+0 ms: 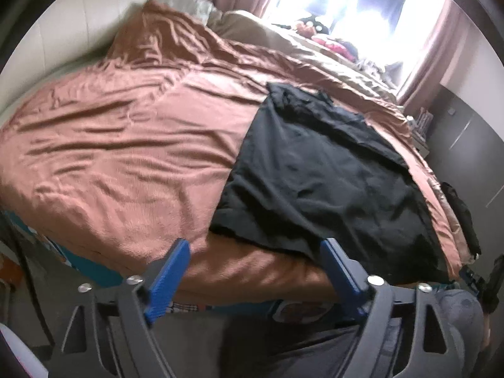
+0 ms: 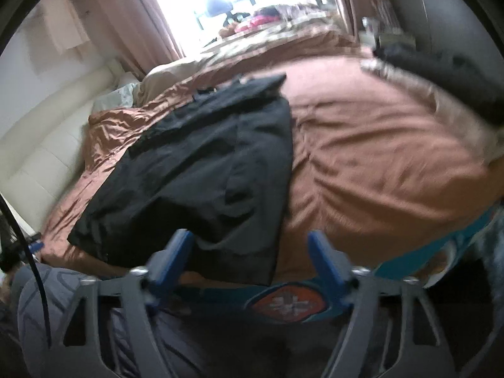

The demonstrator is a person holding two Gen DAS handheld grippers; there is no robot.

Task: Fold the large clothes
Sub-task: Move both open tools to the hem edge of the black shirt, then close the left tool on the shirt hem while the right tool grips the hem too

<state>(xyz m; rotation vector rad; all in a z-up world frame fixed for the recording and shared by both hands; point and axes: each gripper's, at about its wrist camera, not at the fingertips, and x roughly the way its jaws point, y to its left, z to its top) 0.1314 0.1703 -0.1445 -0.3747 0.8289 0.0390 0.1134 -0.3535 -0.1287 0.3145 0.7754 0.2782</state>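
Note:
A large black garment (image 1: 318, 176) lies partly folded on a bed covered by a rust-brown blanket (image 1: 126, 145), its near hem at the bed's front edge. My left gripper (image 1: 255, 249) is open and empty, just below that hem. In the right wrist view the same garment (image 2: 204, 170) lies left of centre on the blanket (image 2: 378, 157). My right gripper (image 2: 249, 242) is open and empty, over the garment's near right corner at the bed edge. The right gripper also shows at the far right of the left wrist view (image 1: 482, 283).
A cream padded headboard (image 1: 63, 37) runs along the bed's left side. Beige bedding (image 1: 315, 47) and small items lie at the far end by a bright window with pink curtains (image 2: 138, 15). A dark object (image 2: 441, 66) sits on the bed's right edge. A dark cabinet (image 1: 466, 132) stands to the right.

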